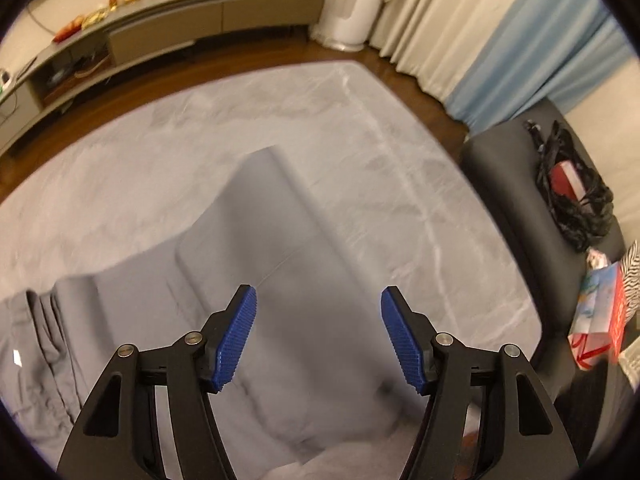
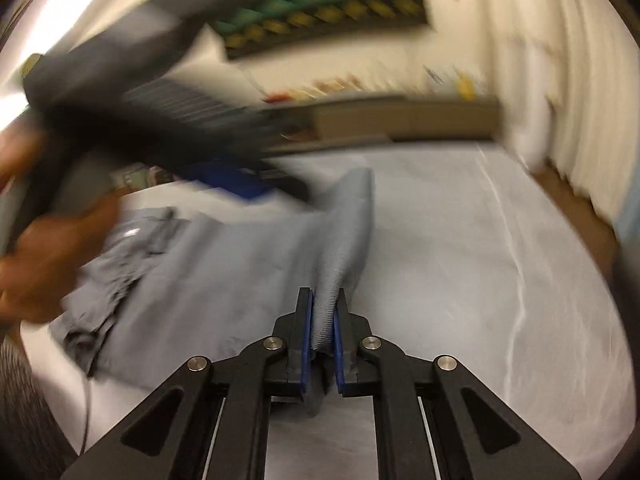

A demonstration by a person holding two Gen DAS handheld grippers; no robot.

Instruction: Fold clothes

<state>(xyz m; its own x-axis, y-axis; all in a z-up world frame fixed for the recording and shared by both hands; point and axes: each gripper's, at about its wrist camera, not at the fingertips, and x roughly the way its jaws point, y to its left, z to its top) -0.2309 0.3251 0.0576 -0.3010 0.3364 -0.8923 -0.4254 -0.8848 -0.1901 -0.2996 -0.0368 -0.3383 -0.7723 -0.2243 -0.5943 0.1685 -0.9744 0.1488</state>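
Grey garment (image 1: 280, 280) lies spread on the pale rug (image 1: 360, 140) in the left wrist view, running toward 11 o'clock; left gripper (image 1: 318, 336) hangs over it, jaws wide, holding nothing. Right wrist view: right gripper (image 2: 323, 332) is clamped on a ribbed hem (image 2: 344, 252). Looks mid-fold; next that edge needs carrying across.

I count one grey garment (image 1: 280, 280) spread on one pale rug (image 1: 160, 140). Two tongs are in play: left tongs (image 1: 318, 300), right tongs (image 2: 324, 312). One hand (image 2: 44, 256) shows. One black chair (image 1: 504, 184) carries one black bag (image 1: 576, 204), and one long low cabinet (image 1: 168, 28) lines the wall.
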